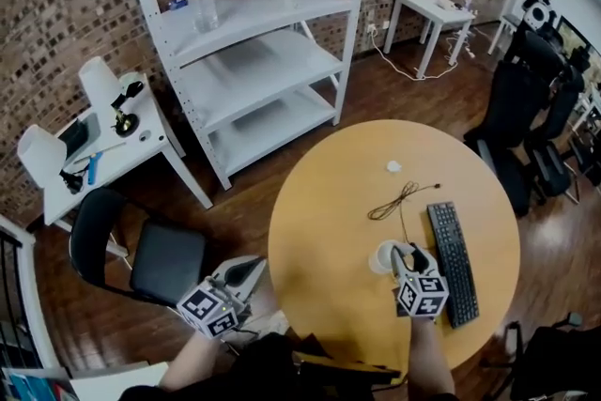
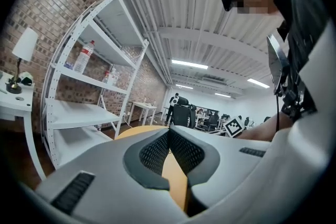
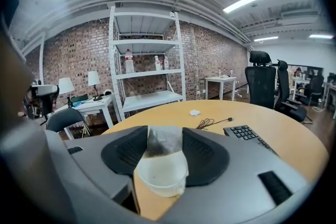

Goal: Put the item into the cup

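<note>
A white cup [image 1: 382,256] stands on the round wooden table [image 1: 329,221], just left of a keyboard. My right gripper [image 1: 407,252] hangs right over the cup. In the right gripper view a grey tea bag [image 3: 164,143] fills the gap between the jaws of the right gripper [image 3: 165,131] and touches both pads. Its lower end hangs at the mouth of the cup [image 3: 160,178]. My left gripper [image 1: 246,272] is off the table's left edge, above a chair. In the left gripper view its jaws [image 2: 169,132] meet at the tips with nothing between them.
A black keyboard [image 1: 453,263] lies right of the cup, with a coiled cable [image 1: 402,199] and a small white scrap [image 1: 393,166] farther back. A black chair [image 1: 155,254] stands left of the table. A white shelf unit [image 1: 254,42] and a side table [image 1: 94,155] are beyond.
</note>
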Demonstrator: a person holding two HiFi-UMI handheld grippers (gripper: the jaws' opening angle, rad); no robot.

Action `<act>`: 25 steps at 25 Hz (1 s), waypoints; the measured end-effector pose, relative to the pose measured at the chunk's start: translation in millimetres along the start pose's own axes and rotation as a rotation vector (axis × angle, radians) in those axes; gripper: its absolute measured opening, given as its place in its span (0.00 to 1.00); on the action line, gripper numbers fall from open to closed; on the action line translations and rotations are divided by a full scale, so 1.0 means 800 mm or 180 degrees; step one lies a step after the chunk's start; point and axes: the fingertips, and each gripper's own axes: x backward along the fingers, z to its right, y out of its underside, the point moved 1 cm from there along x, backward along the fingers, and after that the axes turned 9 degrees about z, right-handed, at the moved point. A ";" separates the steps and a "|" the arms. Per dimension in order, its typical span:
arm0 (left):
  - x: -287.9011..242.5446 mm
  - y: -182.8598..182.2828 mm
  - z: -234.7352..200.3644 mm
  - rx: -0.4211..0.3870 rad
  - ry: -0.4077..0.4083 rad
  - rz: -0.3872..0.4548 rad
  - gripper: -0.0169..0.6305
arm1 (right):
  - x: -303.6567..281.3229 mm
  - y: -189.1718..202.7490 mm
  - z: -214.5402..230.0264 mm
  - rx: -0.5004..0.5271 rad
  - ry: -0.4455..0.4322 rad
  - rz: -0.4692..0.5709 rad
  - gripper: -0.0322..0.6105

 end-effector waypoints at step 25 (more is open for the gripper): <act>-0.121 0.002 0.060 -0.0066 0.0991 -0.0033 0.02 | 0.214 -0.042 0.052 -0.0684 0.0684 0.1149 0.39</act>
